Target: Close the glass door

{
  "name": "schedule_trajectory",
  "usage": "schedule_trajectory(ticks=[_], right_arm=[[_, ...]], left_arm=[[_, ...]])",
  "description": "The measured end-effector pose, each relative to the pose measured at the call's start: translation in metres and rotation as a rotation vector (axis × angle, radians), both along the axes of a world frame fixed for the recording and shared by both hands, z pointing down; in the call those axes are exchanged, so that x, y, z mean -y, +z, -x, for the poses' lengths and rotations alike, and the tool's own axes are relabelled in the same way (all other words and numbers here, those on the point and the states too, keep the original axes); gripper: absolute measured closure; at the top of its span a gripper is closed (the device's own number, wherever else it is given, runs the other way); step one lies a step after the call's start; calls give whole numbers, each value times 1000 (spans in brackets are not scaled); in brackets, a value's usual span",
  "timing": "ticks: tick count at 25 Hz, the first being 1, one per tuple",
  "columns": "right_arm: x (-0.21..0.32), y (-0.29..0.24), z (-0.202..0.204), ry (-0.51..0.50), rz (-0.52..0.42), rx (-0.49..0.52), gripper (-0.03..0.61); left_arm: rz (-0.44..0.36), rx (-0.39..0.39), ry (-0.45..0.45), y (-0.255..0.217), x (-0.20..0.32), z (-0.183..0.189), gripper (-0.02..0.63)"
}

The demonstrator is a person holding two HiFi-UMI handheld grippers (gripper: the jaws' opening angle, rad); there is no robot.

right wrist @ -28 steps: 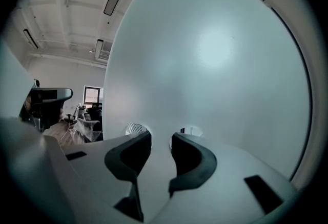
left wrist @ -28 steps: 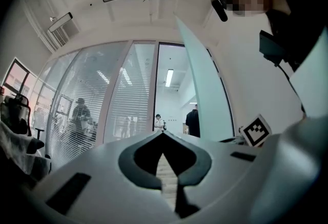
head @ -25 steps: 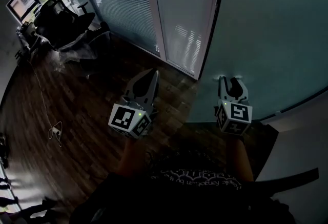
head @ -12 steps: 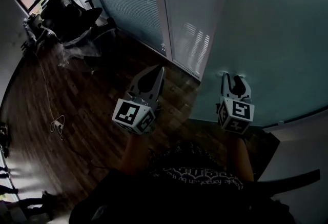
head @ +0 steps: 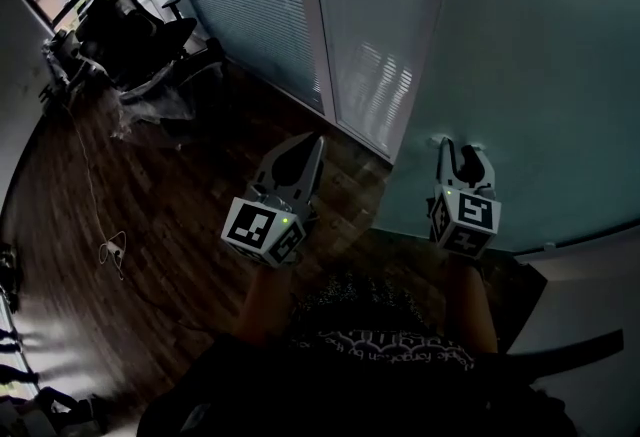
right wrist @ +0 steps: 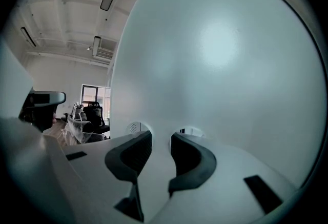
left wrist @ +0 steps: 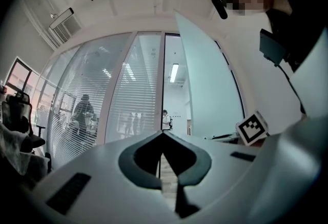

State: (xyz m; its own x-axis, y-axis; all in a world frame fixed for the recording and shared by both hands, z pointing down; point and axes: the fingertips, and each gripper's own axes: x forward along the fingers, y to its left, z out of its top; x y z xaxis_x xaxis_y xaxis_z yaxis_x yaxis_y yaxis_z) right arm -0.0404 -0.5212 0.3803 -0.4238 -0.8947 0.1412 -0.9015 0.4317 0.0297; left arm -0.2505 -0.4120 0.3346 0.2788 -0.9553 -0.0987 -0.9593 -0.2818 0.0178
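right gripper point(head: 458, 153): jaws apart, empty, tips just at frosted glass door point(head: 540, 65) face, straight ahead | left gripper point(head: 308, 155): clenched, empty, past door's upright free edge | right nearer

Door point(head: 530, 55): frosted pale teal-grey, plain. Blinds point(head: 245, 0): white horizontal slats. Floor point(head: 170, 215): dark brown wood planks. Chair point(head: 120, 30): black. Left gripper point(head: 317, 140), right gripper point(head: 457, 150): light grey, black inside the jaws, black-and-white square markers. Shirt point(head: 380, 345): black, white print.
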Motion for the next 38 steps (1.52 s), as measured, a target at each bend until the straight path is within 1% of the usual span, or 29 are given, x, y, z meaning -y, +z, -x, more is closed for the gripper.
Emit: schedule_trajectory(ticks=[4,8,17,20,22,27,32,35,38], right_arm=[[16,-5,8,24,-8,11,459],[33,-6,11,54,-19,21,459],[84,-7,14,127,-48,23,459],[98,-3,20,152,-49,18,459],[102,0,18,172,-29,18,459],[117,-6,9,188,-47,13,459],[139,-2,4,207,-45,9,459],[151,-6,4,226,-55,16,459],[165,-6,6,222,-66,9,459]], left_arm=[[0,-8,30,2,21,13,612],[-6,-12,68,-3,54,28,612],[-18,20,192,-11,138,46,612],[-19,11,224,-14,156,55,612],[-7,-2,234,-8,159,55,612],[-8,-11,255,-4,163,54,612],[7,-21,239,-1,180,59,612],[-5,-19,245,1,191,60,612],[-31,-36,254,-3,206,63,612]])
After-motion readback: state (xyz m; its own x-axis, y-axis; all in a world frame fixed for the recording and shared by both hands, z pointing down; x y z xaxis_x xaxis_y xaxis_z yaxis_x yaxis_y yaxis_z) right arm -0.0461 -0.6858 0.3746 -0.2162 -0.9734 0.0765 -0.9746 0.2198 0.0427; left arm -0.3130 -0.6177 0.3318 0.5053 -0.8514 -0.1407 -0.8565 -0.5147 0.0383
